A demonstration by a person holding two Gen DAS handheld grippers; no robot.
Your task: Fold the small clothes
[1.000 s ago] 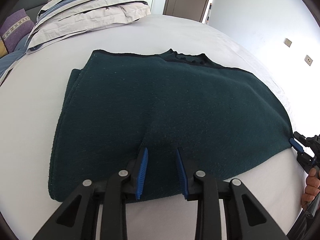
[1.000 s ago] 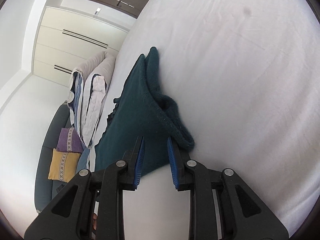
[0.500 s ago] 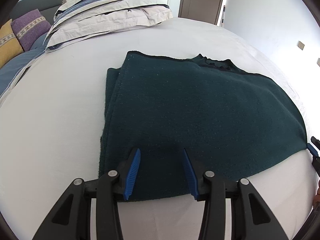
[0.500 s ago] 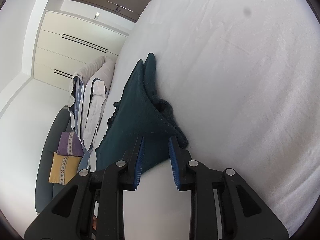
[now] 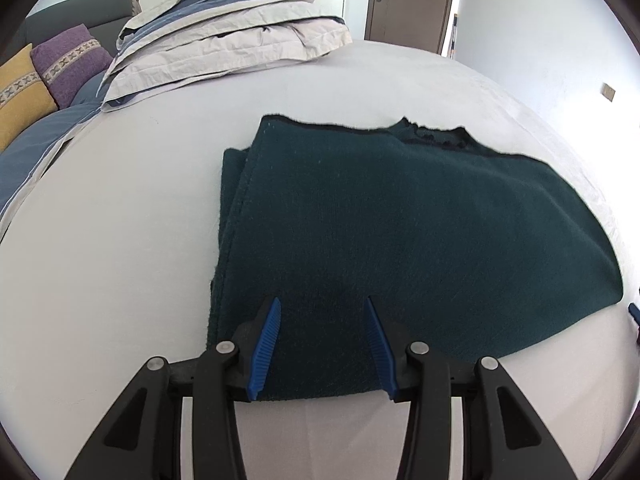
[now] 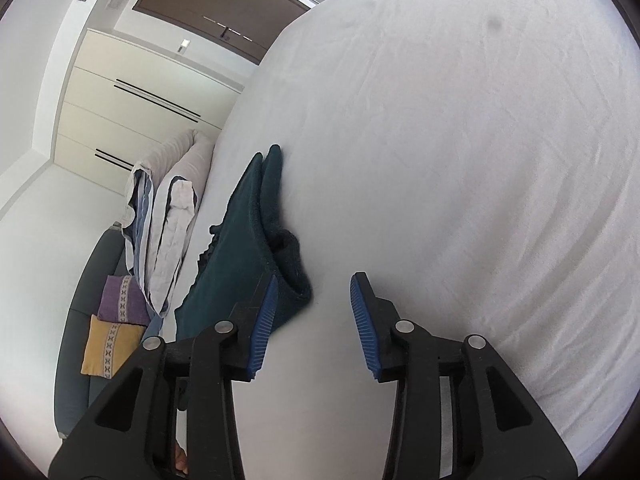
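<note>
A dark green folded garment (image 5: pixel 400 220) lies flat on the white bed sheet (image 5: pixel 120 240). My left gripper (image 5: pixel 322 300) hovers over its near edge. Its jaws stand apart and the cloth lies flat under them, unpinched. In the right wrist view the garment (image 6: pixel 236 256) is seen edge-on, its layered corner beside the left finger. My right gripper (image 6: pixel 315 277) is opening, with only bare sheet (image 6: pixel 460 160) between its fingers. One blue tip of the right gripper (image 5: pixel 632 309) shows at the far right of the left wrist view.
A stack of folded grey and blue bedding (image 5: pixel 232 32) sits at the bed's far side. A purple cushion (image 5: pixel 68 60) and a yellow cushion (image 5: pixel 20 92) lean on a grey sofa at left. A brown door (image 5: pixel 408 0) stands behind.
Both grippers' jaws widened. The right gripper let go of the garment's corner and pulled back off it. The left gripper drew back toward the garment's near edge.
</note>
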